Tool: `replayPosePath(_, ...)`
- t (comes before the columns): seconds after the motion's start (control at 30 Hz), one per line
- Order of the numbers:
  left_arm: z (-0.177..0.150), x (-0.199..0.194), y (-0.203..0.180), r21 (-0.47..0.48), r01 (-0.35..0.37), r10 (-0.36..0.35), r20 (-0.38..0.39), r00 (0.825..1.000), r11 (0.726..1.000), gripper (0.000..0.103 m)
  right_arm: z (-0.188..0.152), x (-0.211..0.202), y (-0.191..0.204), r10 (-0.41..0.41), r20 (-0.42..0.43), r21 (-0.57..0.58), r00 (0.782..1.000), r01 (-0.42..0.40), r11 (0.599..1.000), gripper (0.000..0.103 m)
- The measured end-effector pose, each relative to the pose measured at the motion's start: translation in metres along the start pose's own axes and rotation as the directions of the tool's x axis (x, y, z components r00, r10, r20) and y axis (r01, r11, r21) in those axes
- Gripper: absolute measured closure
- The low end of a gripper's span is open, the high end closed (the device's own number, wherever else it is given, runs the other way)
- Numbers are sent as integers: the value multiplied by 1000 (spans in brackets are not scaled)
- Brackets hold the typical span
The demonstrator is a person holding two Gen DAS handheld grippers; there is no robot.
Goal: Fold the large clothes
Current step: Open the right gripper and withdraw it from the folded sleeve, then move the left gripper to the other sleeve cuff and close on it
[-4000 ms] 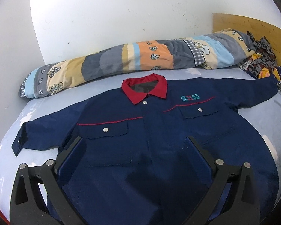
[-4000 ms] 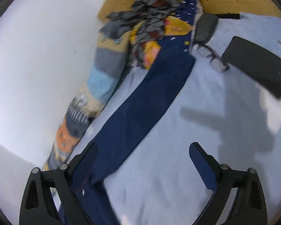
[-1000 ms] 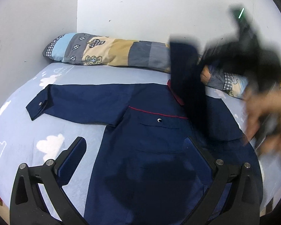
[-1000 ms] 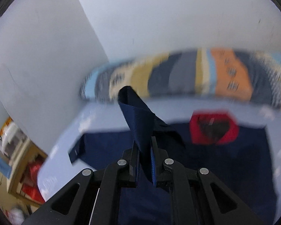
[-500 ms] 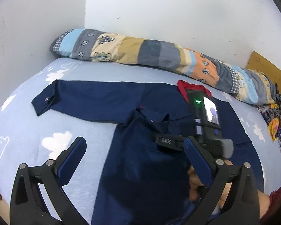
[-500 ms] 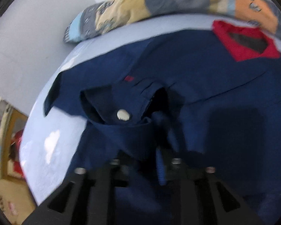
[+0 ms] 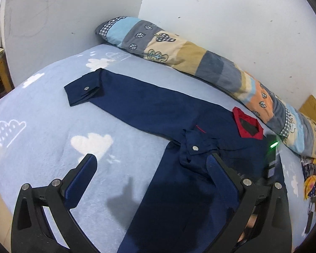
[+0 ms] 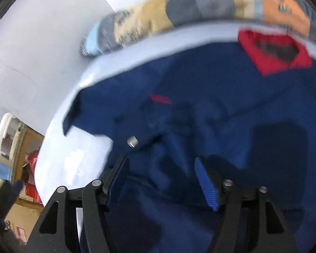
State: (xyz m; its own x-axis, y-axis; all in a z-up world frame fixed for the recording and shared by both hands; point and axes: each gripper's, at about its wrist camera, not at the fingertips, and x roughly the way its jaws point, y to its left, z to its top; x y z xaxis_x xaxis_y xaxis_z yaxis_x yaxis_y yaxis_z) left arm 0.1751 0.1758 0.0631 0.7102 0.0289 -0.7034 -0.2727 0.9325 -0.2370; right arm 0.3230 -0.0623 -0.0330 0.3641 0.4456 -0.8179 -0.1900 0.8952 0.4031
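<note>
Right claw (image 8: pixel 162 179) opening above the navy jacket (image 8: pixel 231 109), cuff (image 8: pixel 137 135) released.

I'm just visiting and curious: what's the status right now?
Left hand-held gripper open, empty. Right hand-held gripper opening, folded sleeve cuff released onto navy jacket. Other sleeve unfolded. Nothing obstructing.

Both grippers are black plastic: the left gripper (image 7: pixel 151 178) and right gripper (image 8: pixel 161 182) have triangular cut-outs, silver pivot screws and ribbed blue pads (image 8: pixel 207 186) lining each finger.
</note>
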Motion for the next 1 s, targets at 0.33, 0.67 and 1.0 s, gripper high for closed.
replayPosePath(0.33,2,-6,-17,32,34,-34,-7,999,999,0,-40,-68,-3,54,5,-44,999,-54,998,37)
replayPosePath(0.67,-12,-24,-55,124,36,-36,3,999,992,0,-134,-221,-62,-159,150,-12,976,163,987,36)
replayPosePath(1.0,-59,-42,-89,238,91,-83,-42,996,967,0,-142,-298,-126,-259,348,175,901,209,962,35)
